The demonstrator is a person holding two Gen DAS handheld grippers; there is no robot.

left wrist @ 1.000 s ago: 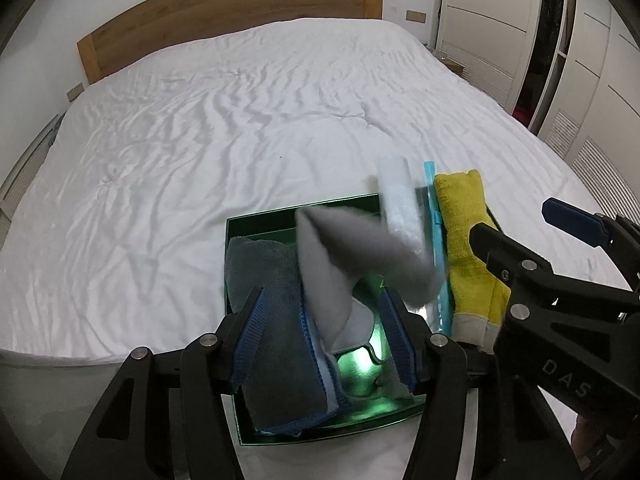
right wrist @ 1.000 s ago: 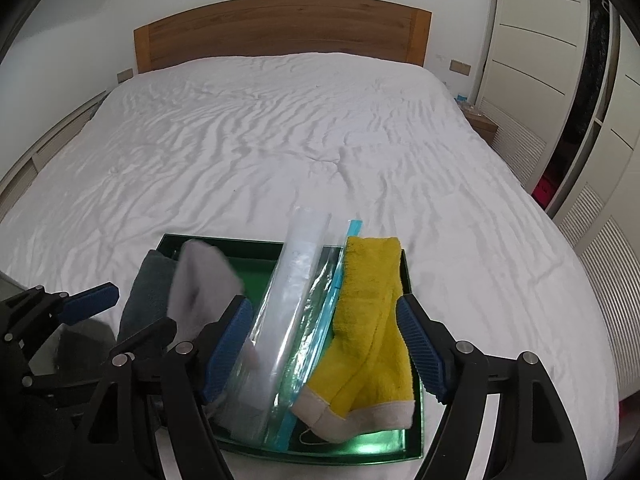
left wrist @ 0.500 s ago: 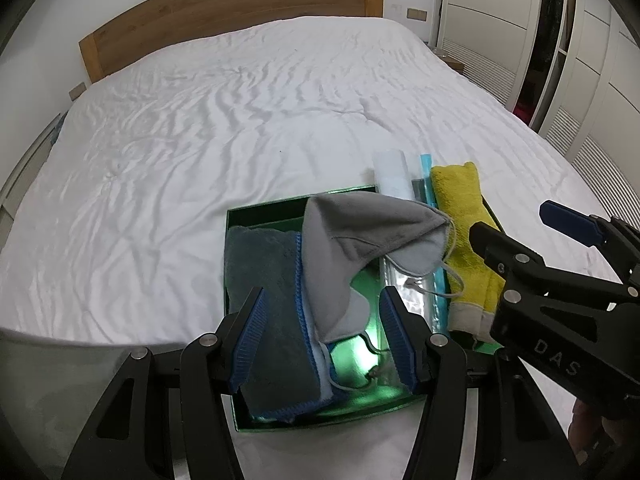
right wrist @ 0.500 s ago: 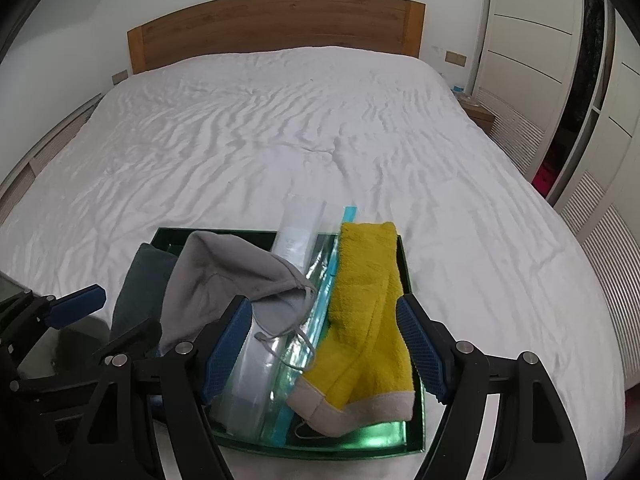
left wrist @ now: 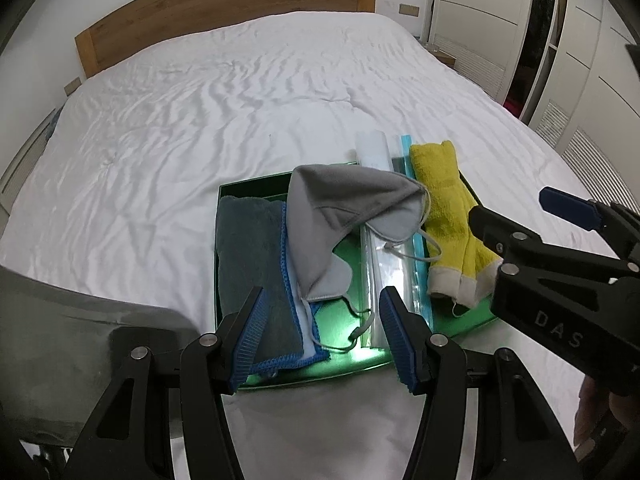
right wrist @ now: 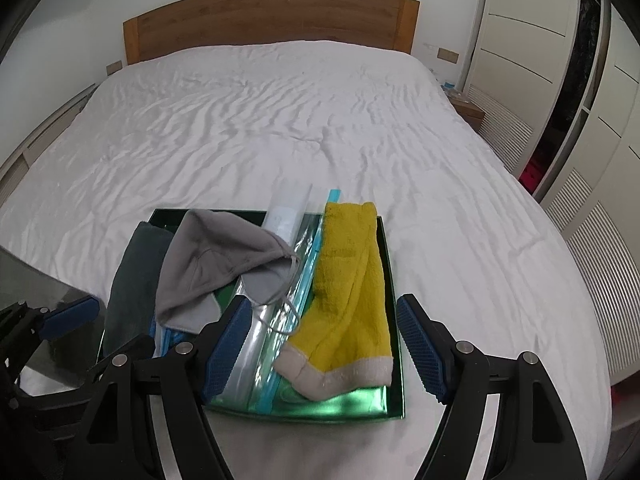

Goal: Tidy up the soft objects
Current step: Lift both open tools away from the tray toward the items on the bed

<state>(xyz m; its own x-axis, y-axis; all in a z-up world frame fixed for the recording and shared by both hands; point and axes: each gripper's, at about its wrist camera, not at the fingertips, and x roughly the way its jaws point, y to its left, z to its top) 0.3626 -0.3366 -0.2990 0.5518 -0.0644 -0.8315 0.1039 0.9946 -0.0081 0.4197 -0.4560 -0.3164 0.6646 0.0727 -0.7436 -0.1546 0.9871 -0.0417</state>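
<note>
A shiny green tray (left wrist: 256, 186) (right wrist: 340, 410) lies on the white bed. In it, from left to right, are a folded dark grey towel with blue trim (left wrist: 248, 256) (right wrist: 132, 280), a grey face mask (left wrist: 344, 204) (right wrist: 216, 256), a clear plastic zip bag (left wrist: 388, 272) (right wrist: 260, 332) and yellow socks (left wrist: 444, 200) (right wrist: 348, 280). The mask drapes over the towel and the bag. My left gripper (left wrist: 324, 340) hangs open over the tray's near edge and grips nothing. My right gripper (right wrist: 324, 346) is open above the sock cuffs, with its pads clear of them.
The wrinkled white sheet (left wrist: 240, 100) stretches to a wooden headboard (right wrist: 272, 16). White wardrobe doors (right wrist: 520, 20) and a bedside table (right wrist: 468, 110) stand on the right. A blurred grey surface (left wrist: 80, 320) fills the near left corner.
The grey mask, blurred in mid-air a second ago, has dropped and spread over the towel and bag. The left gripper has drawn back toward the tray's near edge. The right gripper has barely moved.
</note>
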